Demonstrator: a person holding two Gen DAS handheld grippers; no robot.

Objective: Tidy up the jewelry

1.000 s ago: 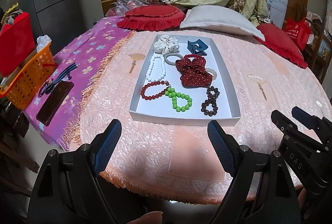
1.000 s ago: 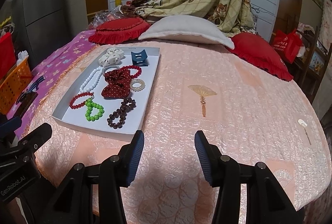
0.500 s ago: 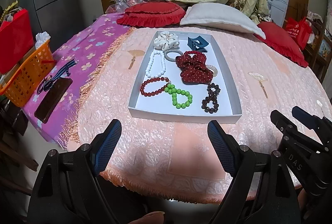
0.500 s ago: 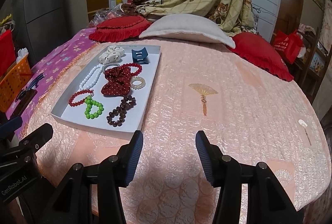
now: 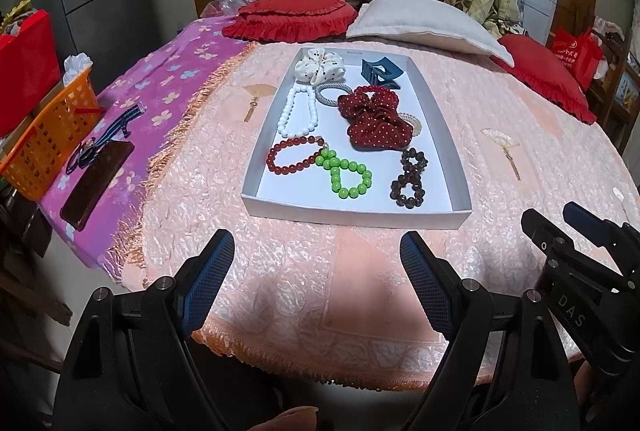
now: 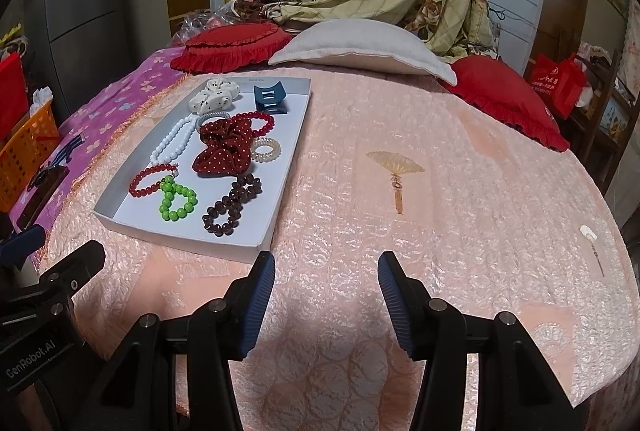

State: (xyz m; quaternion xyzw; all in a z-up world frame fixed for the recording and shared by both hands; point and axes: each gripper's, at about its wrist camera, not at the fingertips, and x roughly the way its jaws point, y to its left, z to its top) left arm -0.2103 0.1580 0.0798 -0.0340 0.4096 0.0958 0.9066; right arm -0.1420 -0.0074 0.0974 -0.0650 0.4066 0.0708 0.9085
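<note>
Pink bedspread point(image 5: 304, 271) under both our empty grippers: left gripper point(image 5: 316, 283) wide, right gripper point(image 6: 326, 305) half-open; tray point(image 5: 356, 217) ahead.

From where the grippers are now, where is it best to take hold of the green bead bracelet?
Probably the green bead bracelet's near loop, from above, one finger inside that loop. It lies flat in a figure eight, and its far loop touches the red bead bracelet.

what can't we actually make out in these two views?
- Red bead bracelet, both views: the dotted red scrunchie covers most of it.
- Beige coil hair tie, left view: half behind the scrunchie.
- Print on the tray's far wall: too small to read.
- Right tool, left view: cut off by the frame edge.
</note>
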